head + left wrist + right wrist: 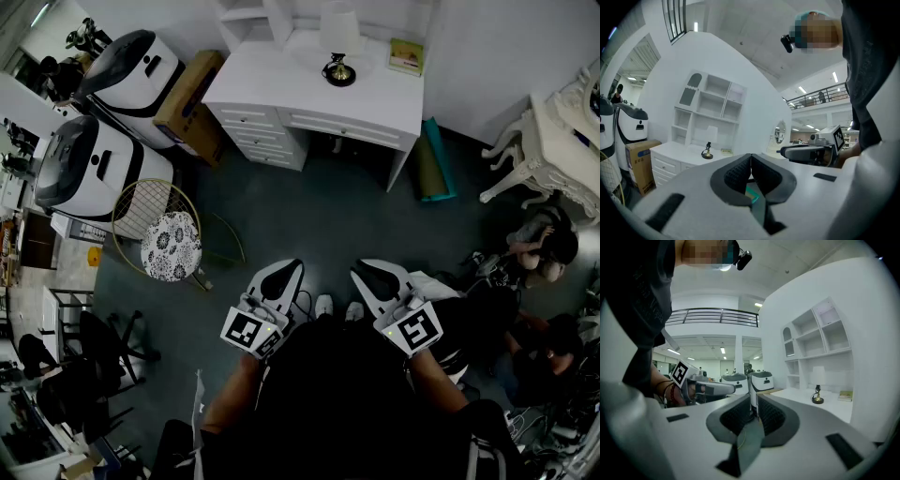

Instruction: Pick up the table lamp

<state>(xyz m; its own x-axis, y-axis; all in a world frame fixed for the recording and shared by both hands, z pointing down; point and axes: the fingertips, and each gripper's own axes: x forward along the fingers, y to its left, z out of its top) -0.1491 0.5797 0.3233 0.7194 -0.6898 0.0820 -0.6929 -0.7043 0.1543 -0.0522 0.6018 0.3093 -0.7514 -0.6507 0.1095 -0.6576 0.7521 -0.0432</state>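
The table lamp [338,49], with a white shade and a dark, brass-toned base, stands on the white desk [281,80] at the far side of the room. It also shows small in the left gripper view, lamp [708,150], and in the right gripper view, lamp [817,396]. My left gripper [285,268] and right gripper [368,270] are held side by side close to my body, well short of the desk, with dark floor between. The left gripper's [751,161] pads meet with nothing in them. The right gripper's [753,405] jaws stand all but together, empty.
A green book [406,56] lies on the desk right of the lamp. A cardboard box [192,105] and two white machines [117,112] stand at left, and a floral stool [171,246] is nearer. A teal roll [435,159], an ornate white table [562,141] and a seated person [544,246] are at right.
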